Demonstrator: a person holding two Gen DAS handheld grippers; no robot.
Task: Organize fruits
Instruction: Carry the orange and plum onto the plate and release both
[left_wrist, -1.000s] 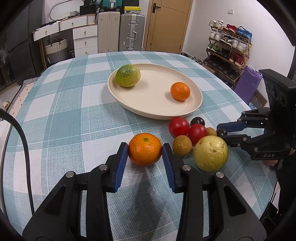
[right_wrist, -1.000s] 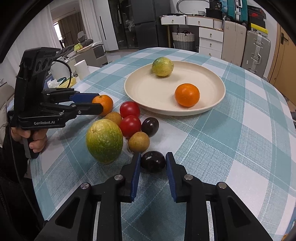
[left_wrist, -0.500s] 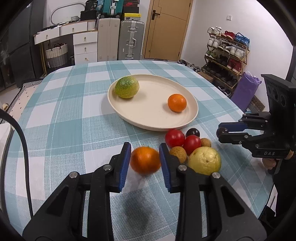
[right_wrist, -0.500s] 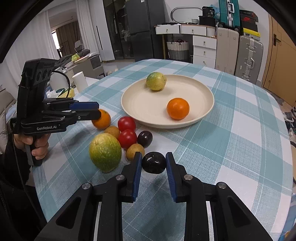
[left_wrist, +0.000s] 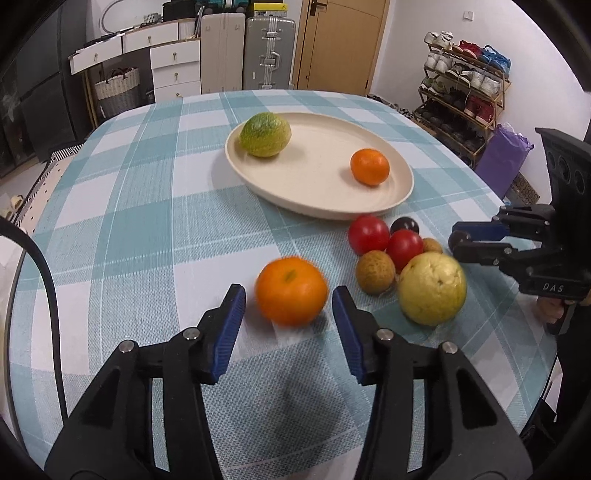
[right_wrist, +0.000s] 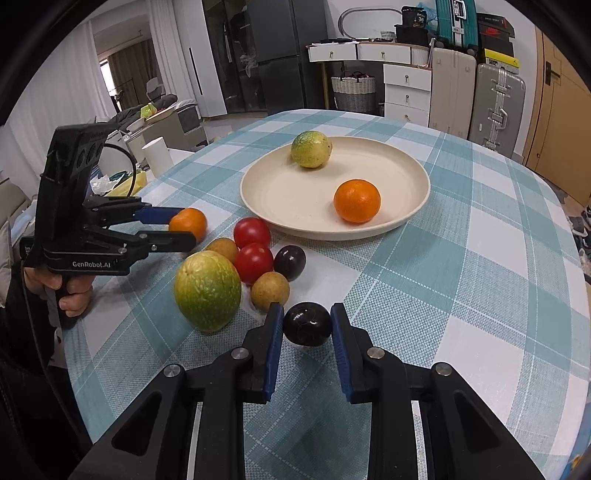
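A cream plate (left_wrist: 321, 177) (right_wrist: 295, 192) holds a green-yellow fruit (left_wrist: 265, 134) and an orange (left_wrist: 369, 166). My left gripper (left_wrist: 288, 306) is open; a blurred orange (left_wrist: 291, 291) lies between its fingers, with gaps on both sides. It also shows in the right wrist view (right_wrist: 188, 222). My right gripper (right_wrist: 307, 325) is shut on a dark plum (right_wrist: 307, 324) and holds it above the cloth. On the table lie two red tomatoes (right_wrist: 253, 245), a dark plum (right_wrist: 290, 262), two small brown fruits (right_wrist: 269, 290) and a large yellow-green fruit (right_wrist: 207, 290).
The table has a teal checked cloth (left_wrist: 129, 229). Drawers, suitcases and a door stand behind; a shoe rack (left_wrist: 465, 96) is at the right. The table's near edge is close behind both grippers.
My left gripper had lifted the orange, then opened; the orange has slipped out and is blurred with motion. My right gripper has lifted the dark plum off the cloth.
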